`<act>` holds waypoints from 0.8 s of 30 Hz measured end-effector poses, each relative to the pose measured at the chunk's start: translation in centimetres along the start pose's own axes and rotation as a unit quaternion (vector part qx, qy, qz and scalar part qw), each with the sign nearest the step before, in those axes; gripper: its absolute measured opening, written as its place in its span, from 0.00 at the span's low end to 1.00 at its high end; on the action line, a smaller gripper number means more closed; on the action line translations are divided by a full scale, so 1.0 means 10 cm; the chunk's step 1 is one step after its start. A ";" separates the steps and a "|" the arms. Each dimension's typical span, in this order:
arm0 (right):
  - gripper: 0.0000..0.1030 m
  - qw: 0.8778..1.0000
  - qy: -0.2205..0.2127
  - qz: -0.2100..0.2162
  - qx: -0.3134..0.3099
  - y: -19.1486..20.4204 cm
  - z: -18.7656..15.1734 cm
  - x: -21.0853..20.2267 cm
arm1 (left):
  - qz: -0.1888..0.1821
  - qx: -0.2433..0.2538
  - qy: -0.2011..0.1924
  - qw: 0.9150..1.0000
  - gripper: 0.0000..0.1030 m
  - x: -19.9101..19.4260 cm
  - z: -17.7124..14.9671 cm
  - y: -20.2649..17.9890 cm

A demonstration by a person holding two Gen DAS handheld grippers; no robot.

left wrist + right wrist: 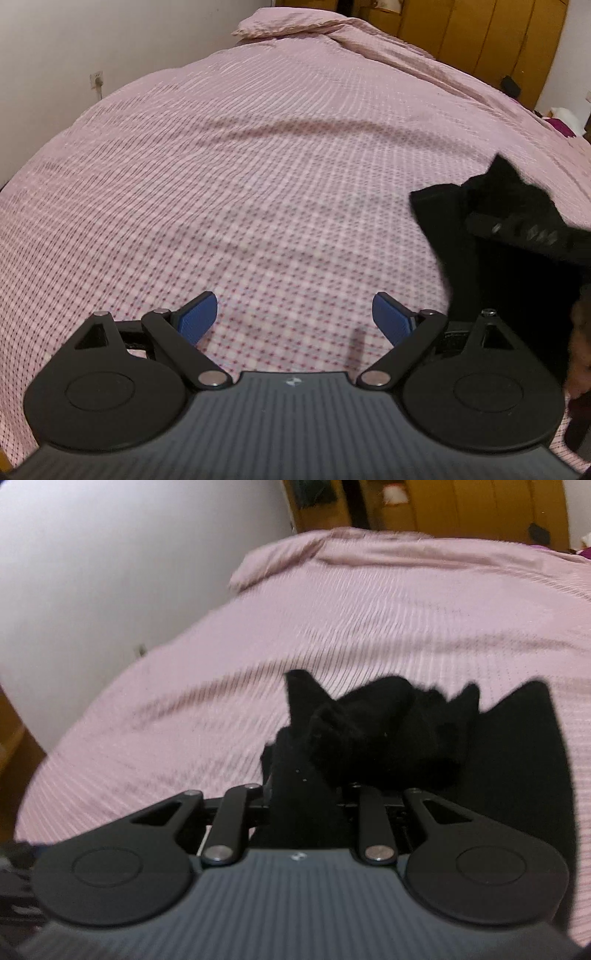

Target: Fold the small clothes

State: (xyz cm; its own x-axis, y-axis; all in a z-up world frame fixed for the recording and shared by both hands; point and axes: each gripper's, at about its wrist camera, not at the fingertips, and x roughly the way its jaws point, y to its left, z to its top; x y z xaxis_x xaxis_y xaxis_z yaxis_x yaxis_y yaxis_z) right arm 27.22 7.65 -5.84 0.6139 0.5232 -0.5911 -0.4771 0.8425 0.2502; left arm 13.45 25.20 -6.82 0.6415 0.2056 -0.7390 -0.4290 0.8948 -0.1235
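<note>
A black garment [369, 731] lies bunched on the pink checked bed cover [406, 627], and a fold of it rises into my right gripper [306, 797]. The jaws stand narrow and the cloth hides the pads; the gripper looks shut on that fold. In the left wrist view the same black garment [491, 229] hangs at the right edge, with the dark body of the right gripper [524, 230] over it. My left gripper [295, 314] hovers over bare bed cover [240, 184] to the left of the garment. Its blue pads [197, 317] are wide apart, with nothing between them.
A pillow [280, 22] under the same pink cover lies at the far end of the bed. A white wall [74, 55] with a socket [96, 79] runs along the left. Wooden wardrobe doors [480, 33] stand behind. A hand [580, 354] shows at the right edge.
</note>
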 end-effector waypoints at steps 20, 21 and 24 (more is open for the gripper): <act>0.50 0.992 -0.078 0.091 -0.023 -0.07 -0.19 -1.09 | -0.045 -0.007 -0.044 0.998 0.91 -0.28 0.18 -0.21; 0.50 0.993 -0.083 0.075 -0.029 -0.11 -0.21 -1.14 | -0.051 -0.007 -0.046 0.998 0.91 -0.30 0.20 -0.25; 0.50 0.995 -0.091 0.041 -0.022 -0.28 -0.23 -1.16 | -0.066 -0.004 -0.056 0.996 0.91 -0.38 0.24 -0.35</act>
State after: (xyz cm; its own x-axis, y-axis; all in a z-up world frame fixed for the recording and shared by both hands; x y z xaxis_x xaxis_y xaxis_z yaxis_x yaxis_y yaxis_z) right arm 19.95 -1.06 -1.40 0.6737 0.6071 -0.4214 -0.5541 0.7923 0.2556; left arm 14.06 22.21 -1.96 0.7596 0.1288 -0.6375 -0.3407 0.9137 -0.2213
